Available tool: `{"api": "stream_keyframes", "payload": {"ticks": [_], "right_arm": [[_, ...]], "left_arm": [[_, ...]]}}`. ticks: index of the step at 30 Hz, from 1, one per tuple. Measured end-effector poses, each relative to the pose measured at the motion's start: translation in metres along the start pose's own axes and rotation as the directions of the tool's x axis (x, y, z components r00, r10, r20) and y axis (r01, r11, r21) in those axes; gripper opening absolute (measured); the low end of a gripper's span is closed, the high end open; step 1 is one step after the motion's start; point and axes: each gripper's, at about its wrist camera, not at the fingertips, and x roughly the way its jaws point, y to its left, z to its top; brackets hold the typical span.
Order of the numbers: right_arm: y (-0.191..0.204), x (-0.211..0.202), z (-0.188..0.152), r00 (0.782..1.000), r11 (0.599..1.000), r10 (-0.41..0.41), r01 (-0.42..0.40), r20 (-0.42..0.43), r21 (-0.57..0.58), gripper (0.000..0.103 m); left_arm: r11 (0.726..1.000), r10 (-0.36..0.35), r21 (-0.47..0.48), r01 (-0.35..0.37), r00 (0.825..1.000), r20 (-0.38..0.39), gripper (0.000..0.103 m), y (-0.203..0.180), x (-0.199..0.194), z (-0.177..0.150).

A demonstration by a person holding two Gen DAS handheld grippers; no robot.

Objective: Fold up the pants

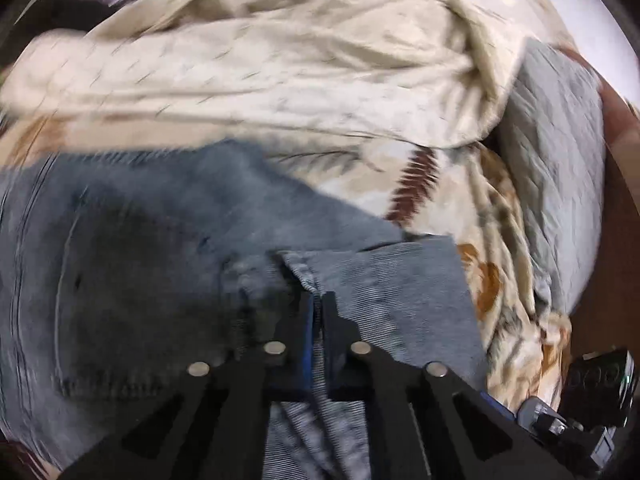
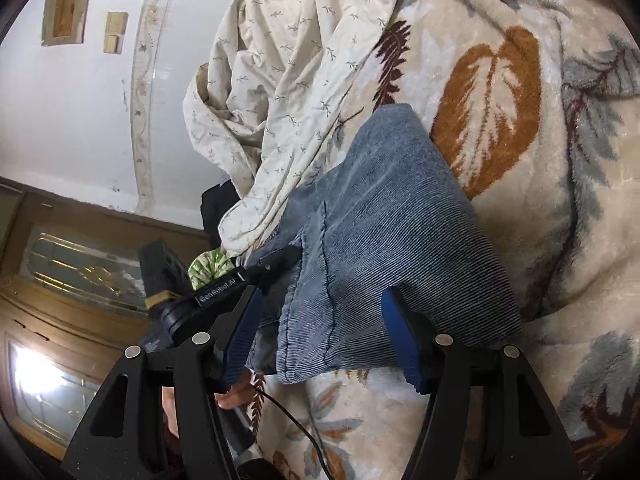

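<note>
Blue-grey corduroy pants (image 1: 160, 240) lie on a leaf-patterned blanket (image 1: 440, 192). My left gripper (image 1: 318, 300) is shut on a fold of the pants fabric, which runs down between its fingers. In the right wrist view the pants (image 2: 380, 240) lie folded over, their hem toward me. My right gripper (image 2: 320, 320) is open, its blue pads on either side of the hem edge without pinching it. The left gripper's black body (image 2: 224, 292) shows at the pants' left side.
A crumpled cream sheet with small sprigs (image 1: 280, 60) lies beyond the pants, also in the right wrist view (image 2: 288, 80). A grey quilted pillow (image 1: 560, 152) sits at the right. A white wall (image 2: 80, 120) and wooden cabinet (image 2: 60, 280) stand to the left.
</note>
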Motion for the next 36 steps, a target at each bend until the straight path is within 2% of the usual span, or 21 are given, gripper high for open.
{"api": "stream_keyframes", "payload": {"ticks": [4, 8, 10, 11, 13, 14, 16, 18, 20, 21, 22, 28, 31, 36], "right_arm": [[-0.006, 0.002, 0.0, 1.0, 0.999, -0.01, 0.01, -0.004, 0.03, 0.062], [-0.002, 0.005, -0.001, 1.0, 1.0, -0.014, 0.014, -0.012, 0.007, 0.062], [-0.001, 0.008, -0.001, 1.0, 1.0, -0.015, 0.015, -0.02, 0.005, 0.062], [-0.002, 0.01, -0.001, 1.0, 1.0, -0.019, 0.019, -0.023, 0.005, 0.062], [-0.003, 0.013, -0.001, 0.999, 0.999, -0.03, 0.03, -0.031, 0.01, 0.062], [-0.005, 0.014, -0.002, 0.999, 0.999, -0.034, 0.034, -0.033, 0.013, 0.062], [-0.006, 0.015, -0.003, 0.999, 0.999, -0.039, 0.039, -0.034, 0.011, 0.062], [-0.007, 0.015, -0.004, 0.999, 0.999, -0.042, 0.043, -0.033, 0.011, 0.062], [-0.008, 0.017, -0.004, 0.998, 0.999, -0.049, 0.049, -0.035, 0.012, 0.062], [-0.008, 0.017, -0.004, 0.998, 0.999, -0.051, 0.052, -0.036, 0.014, 0.062], [-0.009, 0.017, -0.004, 0.998, 0.998, -0.052, 0.053, -0.038, 0.016, 0.062], [-0.009, 0.018, -0.004, 0.997, 0.998, -0.058, 0.058, -0.043, 0.019, 0.062], [-0.011, 0.018, -0.004, 0.997, 0.998, -0.06, 0.061, -0.046, 0.024, 0.062], [-0.006, 0.021, -0.007, 0.996, 0.998, -0.065, 0.065, -0.058, -0.01, 0.062]], "left_arm": [[0.985, 0.056, 0.164, -0.059, 0.998, 0.025, 0.004, -0.028, -0.003, 0.017], [0.988, 0.065, 0.141, -0.061, 0.997, -0.028, 0.005, -0.023, -0.001, 0.029], [0.995, 0.06, 0.079, -0.057, 0.998, -0.028, 0.008, -0.009, -0.006, 0.024], [0.998, 0.06, 0.038, -0.058, 0.998, -0.037, 0.014, -0.001, -0.007, 0.018], [0.995, 0.091, -0.031, -0.092, 0.995, -0.034, 0.043, 0.018, -0.011, 0.003], [0.991, 0.116, -0.06, -0.117, 0.993, -0.031, 0.05, 0.026, -0.011, -0.005], [0.985, 0.131, -0.106, -0.135, 0.991, -0.036, 0.053, 0.035, -0.009, -0.017], [0.984, 0.078, -0.158, -0.087, 0.995, -0.059, 0.056, 0.04, -0.005, -0.024], [0.975, 0.015, -0.219, -0.028, 0.998, -0.064, 0.068, 0.04, -0.002, -0.026], [0.974, -0.007, -0.228, -0.007, 0.998, -0.06, 0.076, 0.036, -0.001, -0.025], [0.975, -0.017, -0.222, 0.003, 0.998, -0.062, 0.079, 0.032, 0.0, -0.024], [0.985, -0.058, -0.168, 0.046, 0.996, -0.067, 0.075, 0.007, 0.006, -0.017], [0.976, -0.1, -0.199, 0.091, 0.994, -0.036, 0.075, 0.013, -0.006, -0.017], [0.958, -0.138, -0.262, 0.118, 0.989, -0.057, 0.077, 0.032, -0.004, -0.019]]}}
